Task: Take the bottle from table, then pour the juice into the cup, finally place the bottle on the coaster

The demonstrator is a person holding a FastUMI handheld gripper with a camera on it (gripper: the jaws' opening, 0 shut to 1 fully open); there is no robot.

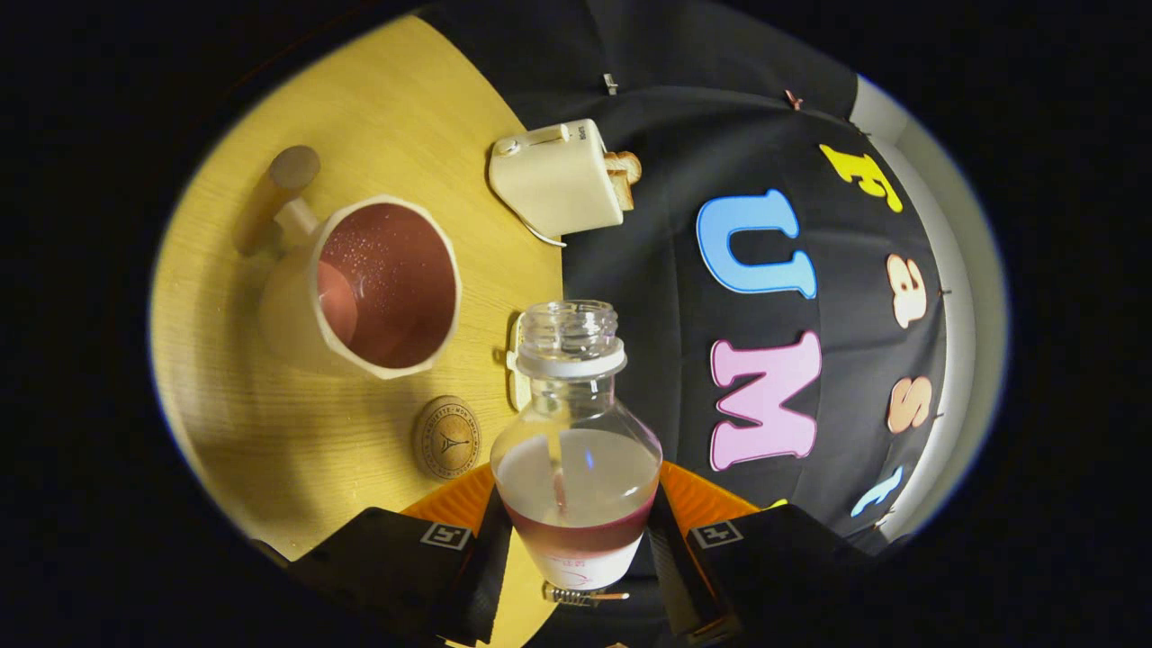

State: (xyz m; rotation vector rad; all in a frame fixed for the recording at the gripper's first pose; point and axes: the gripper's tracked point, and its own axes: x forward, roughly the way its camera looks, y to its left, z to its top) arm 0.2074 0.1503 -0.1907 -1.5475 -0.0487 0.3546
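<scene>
Clearly the first step is done: the gripper point(576, 549) has the bottle point(576, 450) clamped between its two fingers, one pressing on each side of the lower body, and the bottle is lifted off the table point(270, 432). The whole view is rolled over — the tabletop stands up along one side and the booth's cloth wall takes the other — which suggests the bottle is tipped well off upright. Its open, capless neck points ahead of the fingers, just beside the cup point(373, 288) and a little short of its rim.

The cup sits beyond the fingers with reddish liquid pooled inside and fine droplets on its inner wall, so at least some juice appears to be in it already. A band of reddish juice remains low in the bottle, and no stream is visible at the neck. Whether the pour is finished or only paused cannot be told from this moment alone.

What is plainly left is the last step. The round wooden coaster point(447, 437) lies bare on the table between the cup and the fingers — near the bottle, not yet under it. A toaster point(558, 178) stands farther back, clear of the work.
</scene>
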